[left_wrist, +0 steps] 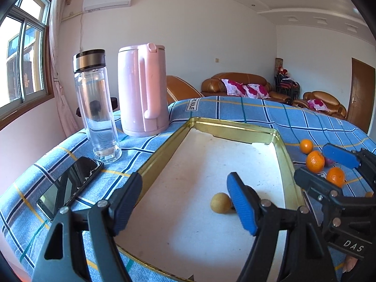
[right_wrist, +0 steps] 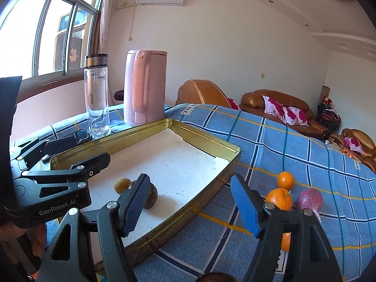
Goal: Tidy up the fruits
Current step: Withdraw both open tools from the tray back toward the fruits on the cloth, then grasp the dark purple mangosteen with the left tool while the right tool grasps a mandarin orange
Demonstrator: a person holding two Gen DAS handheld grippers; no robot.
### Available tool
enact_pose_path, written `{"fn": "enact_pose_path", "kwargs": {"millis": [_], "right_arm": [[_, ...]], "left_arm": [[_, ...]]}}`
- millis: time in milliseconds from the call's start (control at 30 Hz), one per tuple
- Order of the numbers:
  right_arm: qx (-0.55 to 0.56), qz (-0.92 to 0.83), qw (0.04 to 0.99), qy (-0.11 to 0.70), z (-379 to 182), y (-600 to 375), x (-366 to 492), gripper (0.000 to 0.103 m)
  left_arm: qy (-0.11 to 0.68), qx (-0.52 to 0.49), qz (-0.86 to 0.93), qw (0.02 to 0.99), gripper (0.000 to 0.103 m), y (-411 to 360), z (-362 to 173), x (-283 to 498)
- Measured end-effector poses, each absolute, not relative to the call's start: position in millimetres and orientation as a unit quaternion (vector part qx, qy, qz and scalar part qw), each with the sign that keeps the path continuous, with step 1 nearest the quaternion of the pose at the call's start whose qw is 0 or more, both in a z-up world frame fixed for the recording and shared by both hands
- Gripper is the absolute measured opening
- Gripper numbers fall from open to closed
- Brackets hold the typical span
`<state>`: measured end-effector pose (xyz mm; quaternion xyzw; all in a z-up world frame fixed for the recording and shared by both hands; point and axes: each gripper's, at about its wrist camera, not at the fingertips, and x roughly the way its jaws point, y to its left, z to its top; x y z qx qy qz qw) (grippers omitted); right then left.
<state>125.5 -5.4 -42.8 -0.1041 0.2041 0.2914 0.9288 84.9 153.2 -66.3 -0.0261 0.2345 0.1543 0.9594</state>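
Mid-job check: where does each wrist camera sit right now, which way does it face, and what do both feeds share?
Left wrist: above the tin tray's near edge, facing kettle and bottle; own left hand-held gripper open, right hand-held gripper at right.
Right wrist: over the tray's right rim, facing oranges; own gripper open, left gripper at left.
Shared: tray, kettle, bottle, oranges, yellowish fruit.
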Motion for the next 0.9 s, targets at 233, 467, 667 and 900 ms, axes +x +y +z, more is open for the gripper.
{"fn": "enact_pose_path", "kwargs": {"millis": [233,467,667,900], "right_arm": [[-0.1,0.282,0.935,0.193,-41,-23,119,0.072],[-0.104,0.265,0.941,0.182,-39,-41,112,0.072],[-0.109,0.247,0.947,0.173,-38,-63,103,0.072],[-0.097,0.204,0.957,0.184,-39,-112,93,0.072]], "left_arm": [[0.219,-0.006,0.149,0.964,0.077,131,-64,83],[0.215,0.008,0.134,0.967,0.077,111,-63,81],[0.209,0.012,0.118,0.971,0.077,95,-59,76],[0.218,0.019,0.078,0.973,0.077,67,-60,71]]}}
